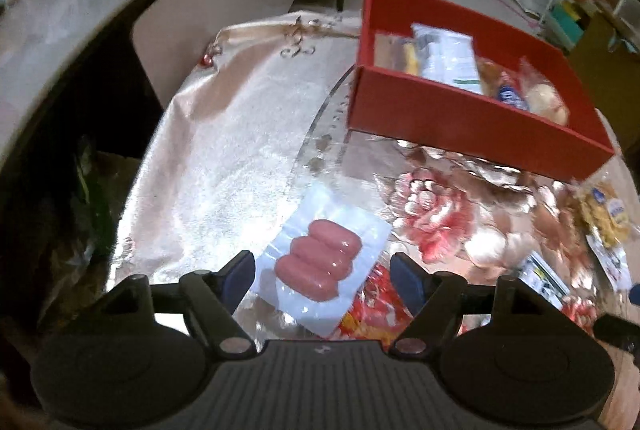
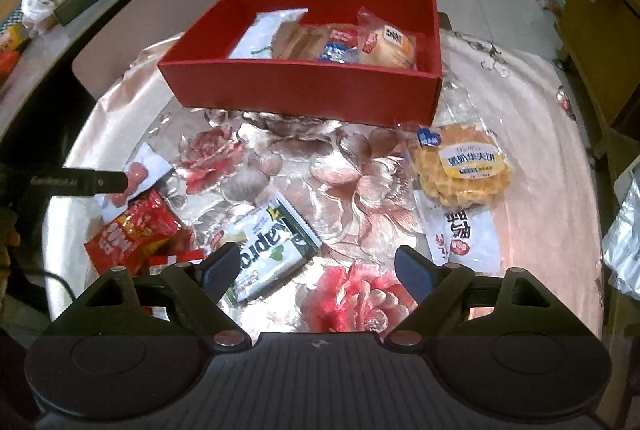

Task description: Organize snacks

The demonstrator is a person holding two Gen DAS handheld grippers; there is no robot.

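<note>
A red box (image 1: pixel 460 118) (image 2: pixel 304 86) stands on the flowered tablecloth and holds several wrapped snacks. A clear pack of pink sausages (image 1: pixel 320 262) lies flat on the cloth. My left gripper (image 1: pixel 322 280) is open, its fingers on either side of the pack, just above it. It shows in the right wrist view (image 2: pixel 116 180) over the sausage pack (image 2: pixel 138 176). My right gripper (image 2: pixel 316 274) is open and empty above the cloth, beside a green and white wafer pack (image 2: pixel 272 250).
A red snack bag (image 2: pixel 136 230) (image 1: pixel 372 310), a waffle pack (image 2: pixel 460 166) (image 1: pixel 604 214) and a white packet (image 2: pixel 464 234) lie on the cloth. A counter (image 2: pixel 60 14) with bags and a box runs along the left. The table edge (image 1: pixel 132 210) drops off at left.
</note>
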